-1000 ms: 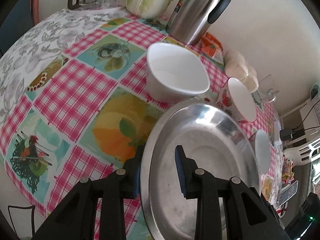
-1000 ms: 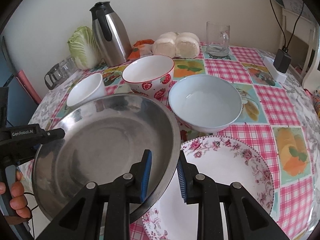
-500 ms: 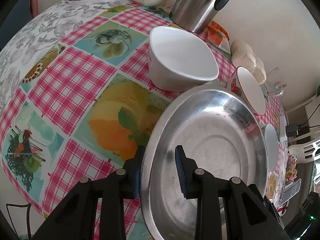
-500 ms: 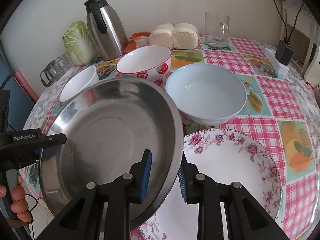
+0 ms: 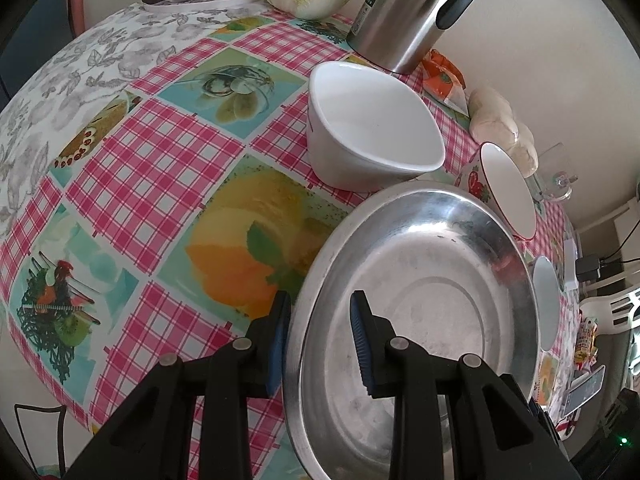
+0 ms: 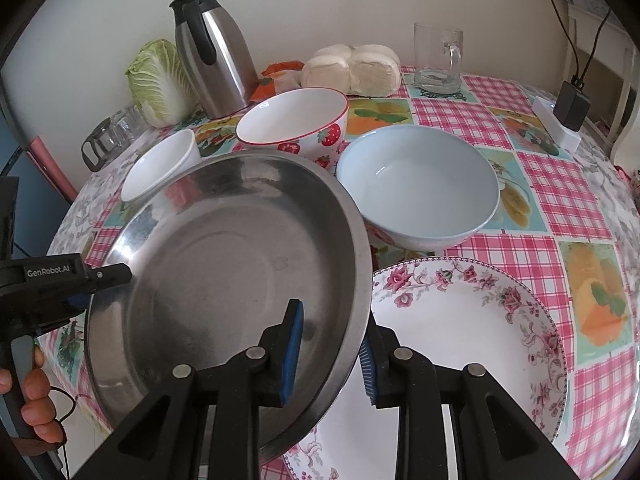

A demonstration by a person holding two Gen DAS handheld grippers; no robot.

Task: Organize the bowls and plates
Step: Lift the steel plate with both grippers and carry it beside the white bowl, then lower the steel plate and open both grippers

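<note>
The tabletop (image 6: 536, 216) is round and wears a cloth of pink checks and fruit pictures; a plain pale wall stands behind it.

The steel pan (image 6: 224, 276) is the largest dish. It is empty and tilted, held above the cloth on two sides. The left gripper (image 5: 318, 334) has its jaws narrow on the pan rim at 9 o'clock, one pad outside and one inside. The right gripper (image 6: 330, 356) clamps the rim at 4 o'clock in the same way.

Under the pan's right edge lies the floral plate (image 6: 472, 344), empty, at 5 o'clock on the tabletop. The blue bowl (image 6: 420, 188) stands beyond it, near the centre, empty. The strawberry bowl (image 6: 294, 124) is at 11 o'clock from the blue bowl, also empty. The white bowl (image 5: 372, 132) sits just behind the pan at 10 o'clock, empty.

At the far edge, from 10 to 1 o'clock, stand a cabbage (image 6: 158, 80), a steel flask (image 6: 214, 56), white buns (image 6: 352, 68) and an empty glass mug (image 6: 438, 58).
</note>
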